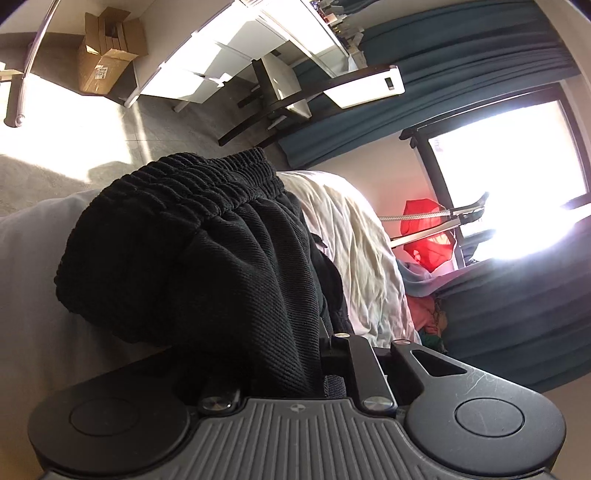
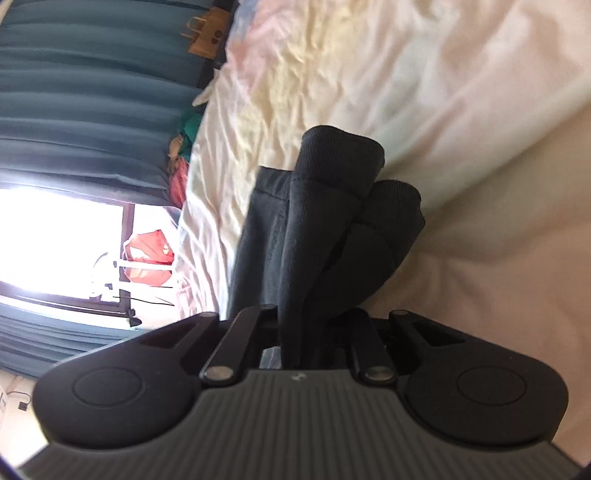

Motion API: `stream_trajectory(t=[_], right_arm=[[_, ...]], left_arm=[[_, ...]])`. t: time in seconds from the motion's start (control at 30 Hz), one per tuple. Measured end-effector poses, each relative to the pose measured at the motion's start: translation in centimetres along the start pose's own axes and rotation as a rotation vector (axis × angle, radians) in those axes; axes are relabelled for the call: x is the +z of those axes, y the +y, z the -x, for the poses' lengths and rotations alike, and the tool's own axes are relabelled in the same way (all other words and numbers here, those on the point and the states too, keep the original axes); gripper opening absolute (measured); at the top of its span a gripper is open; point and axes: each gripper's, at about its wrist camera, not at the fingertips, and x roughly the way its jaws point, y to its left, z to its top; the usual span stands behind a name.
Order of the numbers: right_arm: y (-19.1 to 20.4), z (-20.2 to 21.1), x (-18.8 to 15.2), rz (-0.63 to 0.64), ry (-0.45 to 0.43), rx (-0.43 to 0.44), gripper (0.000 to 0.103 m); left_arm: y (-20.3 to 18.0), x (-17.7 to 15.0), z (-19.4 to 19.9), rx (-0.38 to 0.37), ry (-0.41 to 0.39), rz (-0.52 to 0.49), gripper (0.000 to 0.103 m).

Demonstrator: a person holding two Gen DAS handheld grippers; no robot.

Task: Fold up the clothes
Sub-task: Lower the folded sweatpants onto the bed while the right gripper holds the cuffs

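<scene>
Right now the black trousers [image 1: 192, 258] hang off both grippers, lifted above the bed. Seen from the left wrist, the gathered elastic waistband [image 1: 207, 173] bunches up over the left gripper [image 1: 314, 354], and the dark twill falls down between its fingers, so the jaws are closed onto the cloth with only the fabric's thickness between them. Seen from the right wrist, the same trousers [image 2: 332, 229] show two rolled, tube-like folds standing up from the right gripper [image 2: 303, 332], which is likewise pinched tight on a strip of the fabric. I cannot tell from that view which part of the garment it has hold of.

Beneath and beyond the trousers lies the bed, covered with a crumpled cream sheet [image 2: 288, 92], and a smoother pale cover [image 1: 33, 280] sits nearer the left gripper. At the bed's far side is a heap of coloured clothes [image 1: 428, 317], pink and green among them. Behind that hang teal curtains [image 1: 509, 295] around a bright window [image 1: 506, 155], with a red cloth [image 1: 424, 236] draped on a white rack in front of the glass. Further off, on the grey floor, stand a white desk [image 1: 229, 62] and an open cardboard box [image 1: 107, 51]. A brown paper bag [image 2: 207, 33] sits by the curtains in the right wrist view.
</scene>
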Motion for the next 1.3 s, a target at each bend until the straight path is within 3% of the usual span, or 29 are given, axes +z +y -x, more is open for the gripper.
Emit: stream_trajectory(t=[0.23, 0.27, 0.3, 0.37, 0.4, 0.6, 0.67, 0.83, 1.03, 1.13, 1.3], right_arm=[[-1.0, -0.4, -0.1, -0.015, 0.023, 0.021, 0.012], [-1.1, -0.5, -0.1, -0.016, 0.024, 0.023, 0.012], [-1.2, -0.5, -0.1, -0.023, 0.026, 0.026, 0.012], [-1.3, -0.6, -0.1, -0.026, 0.027, 0.03, 0.014], [-1.3, -0.5, -0.1, -0.02, 0.026, 0.029, 0.014], [-1.1, -0.6, -0.1, -0.005, 0.025, 0.031, 0.023], [-1.1, -0.8, -0.1, -0.004, 0.025, 0.04, 0.03], [-0.9, -1.6, 0.2, 0.024, 0.023, 0.044, 0.031], [-1.1, -1.2, 0.8, 0.013, -0.029, 0.155, 0.031], [-0.1, -0.4, 0.8, 0.052, -0.071, 0.243, 0.031], [-0.1, -0.5, 0.6, 0.056, -0.078, 0.209, 0.031]], left_arm=[[0.7, -0.9, 1.4, 0.02, 0.011, -0.029, 0.026], [0.6, -0.9, 1.8, 0.031, 0.017, -0.04, 0.032], [0.5, -0.9, 2.2, 0.041, 0.024, -0.052, 0.045], [-0.2, -1.1, 2.8, 0.105, 0.078, -0.148, 0.062], [-0.7, -1.3, 3.1, 0.144, 0.108, -0.201, 0.064], [-4.5, -3.1, 6.9, 0.222, 0.093, -0.415, 0.07], [-6.6, -4.3, 7.8, 0.226, 0.064, -0.497, 0.072], [-11.8, -8.3, 8.9, 0.2, -0.018, -0.673, 0.076], [-16.0, -14.5, 4.5, 0.152, -0.031, -0.804, 0.077], [-17.1, -18.0, 0.1, 0.125, 0.014, -0.824, 0.077], [-18.7, -23.2, -7.0, 0.127, 0.065, -0.908, 0.077]])
